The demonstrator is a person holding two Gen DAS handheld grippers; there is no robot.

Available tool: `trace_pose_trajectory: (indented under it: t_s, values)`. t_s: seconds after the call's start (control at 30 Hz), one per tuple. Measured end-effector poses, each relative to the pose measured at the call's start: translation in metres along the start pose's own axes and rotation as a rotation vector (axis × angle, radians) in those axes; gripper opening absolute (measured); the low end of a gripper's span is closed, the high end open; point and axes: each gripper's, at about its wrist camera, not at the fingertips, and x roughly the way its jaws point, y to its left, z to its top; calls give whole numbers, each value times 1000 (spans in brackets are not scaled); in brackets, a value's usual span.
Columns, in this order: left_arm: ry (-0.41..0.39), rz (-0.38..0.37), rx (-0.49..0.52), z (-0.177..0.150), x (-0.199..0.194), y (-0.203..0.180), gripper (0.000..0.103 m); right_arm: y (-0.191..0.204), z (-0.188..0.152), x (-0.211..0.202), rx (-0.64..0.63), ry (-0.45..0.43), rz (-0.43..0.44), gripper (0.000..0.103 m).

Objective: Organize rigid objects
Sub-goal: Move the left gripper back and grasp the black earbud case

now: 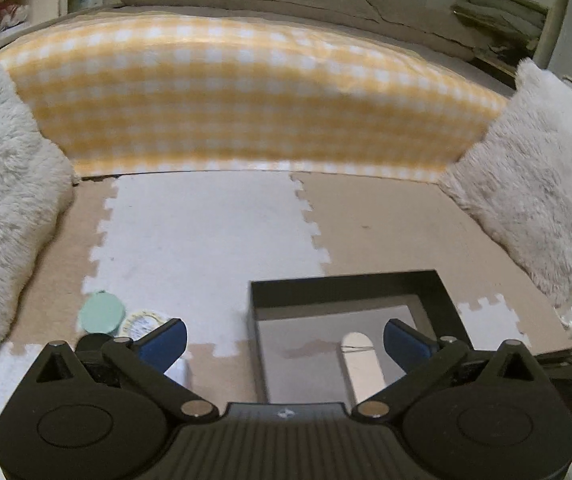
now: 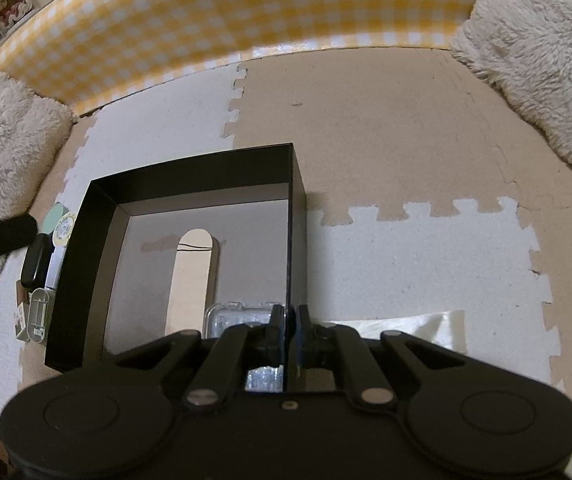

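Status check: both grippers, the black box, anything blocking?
Left gripper open, empty, above black box. Right gripper shut on the box's right wall. Clear case inside box; small items wait outside left. Nothing blocking.

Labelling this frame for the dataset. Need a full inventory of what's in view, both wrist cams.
black box: 1, black walls, grey floor, open top, on the foam mat
flat rounded piece: 1, pale beige, lying inside the box
clear case: 1, transparent, inside the box at its near edge
round lid: 1, mint green, on the mat left of the box
round label disc: 1, white and yellow, beside the lid
small items: several, black, white and clear, along the box's left wall
foam mat: white and tan tiles
left gripper: open, blue pads, above the box's left wall
right gripper: shut on the box's right wall
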Motion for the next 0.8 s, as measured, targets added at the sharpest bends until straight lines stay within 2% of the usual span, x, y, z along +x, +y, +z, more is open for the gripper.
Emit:
trace_pose_trajectory:
  t_s: [0.2, 0.27, 0.33, 0.47, 0.7, 0.8]
  values:
    - [-24, 55, -52, 7, 5, 39, 103, 1, 0, 1, -8, 3, -15, 8]
    - [-26, 77, -62, 8, 7, 51, 103, 1, 0, 1, -10, 5, -18, 14]
    - [-24, 99, -85, 10, 10, 65, 103, 1, 0, 2, -13, 9, -21, 15]
    - [-5, 143, -131, 12, 15, 91, 103, 2, 0, 2, -18, 18, 0, 11]
    - [91, 236, -165, 0, 35, 125, 102, 2, -1, 2, -21, 19, -9, 8]
    - [143, 254, -173, -9, 47, 136, 96, 3, -1, 2, -21, 18, -10, 8]
